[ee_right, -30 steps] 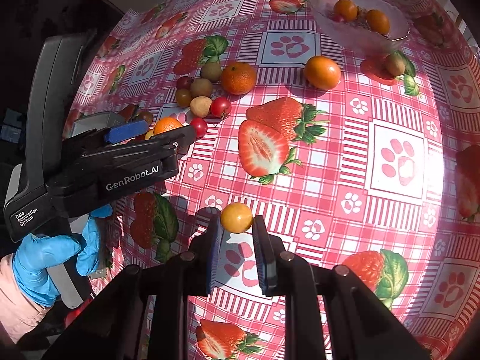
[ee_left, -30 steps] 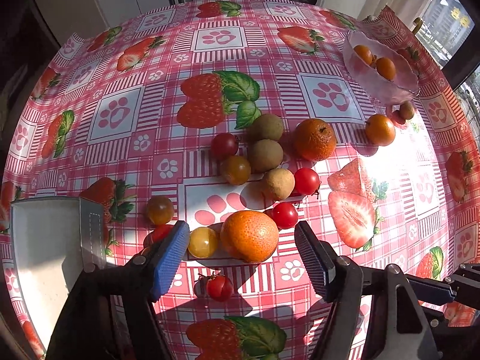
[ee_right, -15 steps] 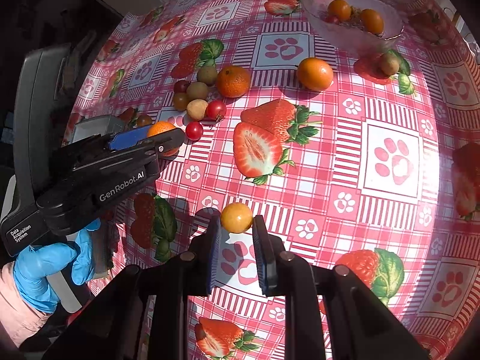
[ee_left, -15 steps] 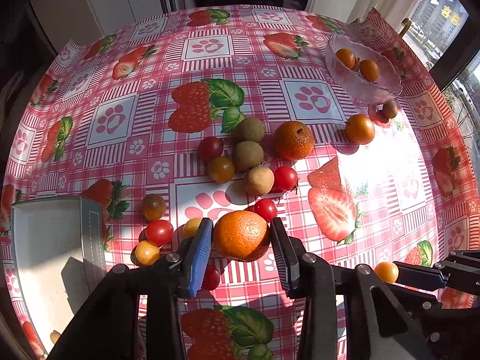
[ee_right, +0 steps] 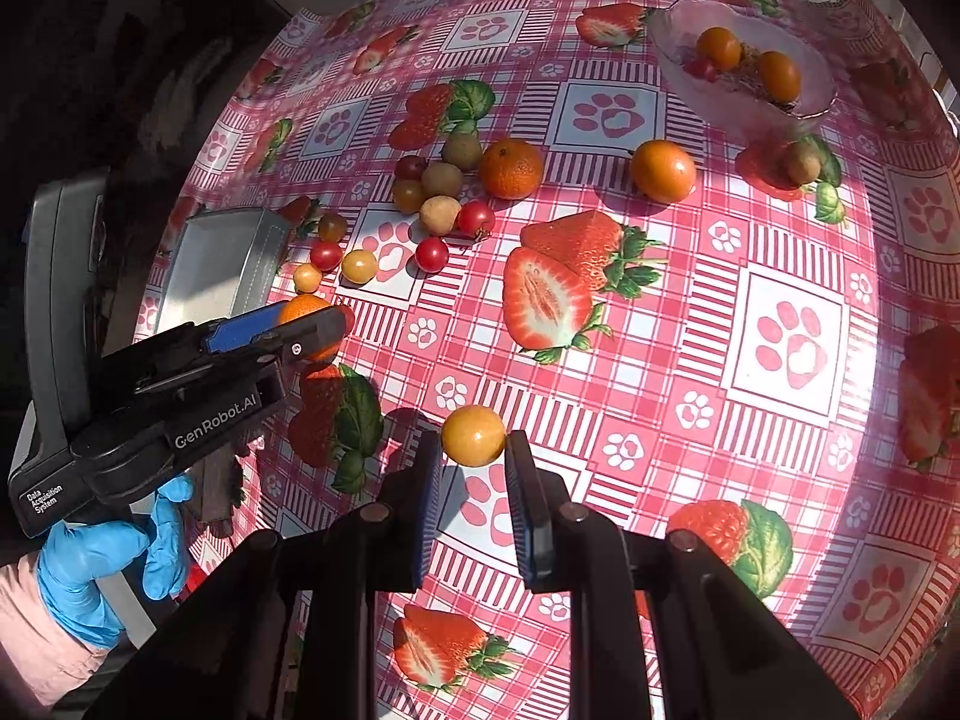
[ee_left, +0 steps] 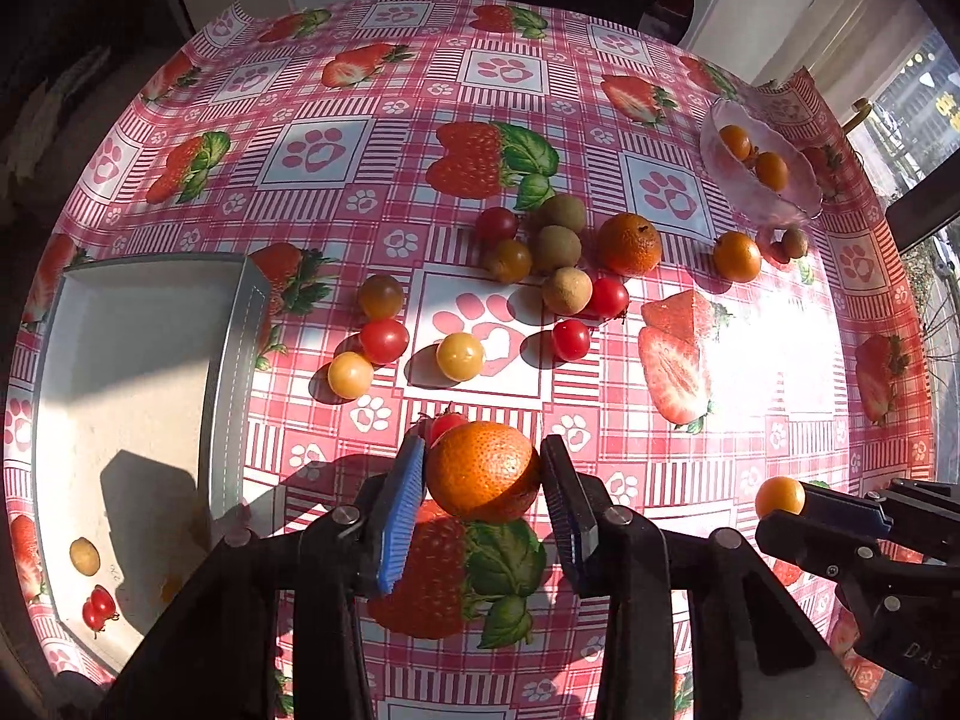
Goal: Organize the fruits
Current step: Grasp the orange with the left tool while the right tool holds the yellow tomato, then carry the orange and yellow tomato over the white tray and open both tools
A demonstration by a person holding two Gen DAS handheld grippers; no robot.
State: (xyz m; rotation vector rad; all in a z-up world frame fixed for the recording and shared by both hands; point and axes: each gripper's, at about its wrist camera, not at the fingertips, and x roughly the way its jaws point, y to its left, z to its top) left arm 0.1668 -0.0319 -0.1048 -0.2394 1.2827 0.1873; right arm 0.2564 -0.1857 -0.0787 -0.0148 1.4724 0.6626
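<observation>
Now your left gripper [ee_left: 483,474] has its jaws closed on the mandarin [ee_left: 483,471], above the tabletop [ee_left: 600,60]; your right gripper [ee_right: 474,459] grips a yellow tomato [ee_right: 473,435].

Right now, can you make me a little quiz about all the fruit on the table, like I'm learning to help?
1. True or false: the left gripper is shut on the tangerine.
2. What does the right gripper hold? A) red cherry tomato B) yellow cherry tomato C) nothing
3. Fill in: the two orange fruits far off lie in the glass ____.

Key: 1 true; 2 B; 3 bowl.
</observation>
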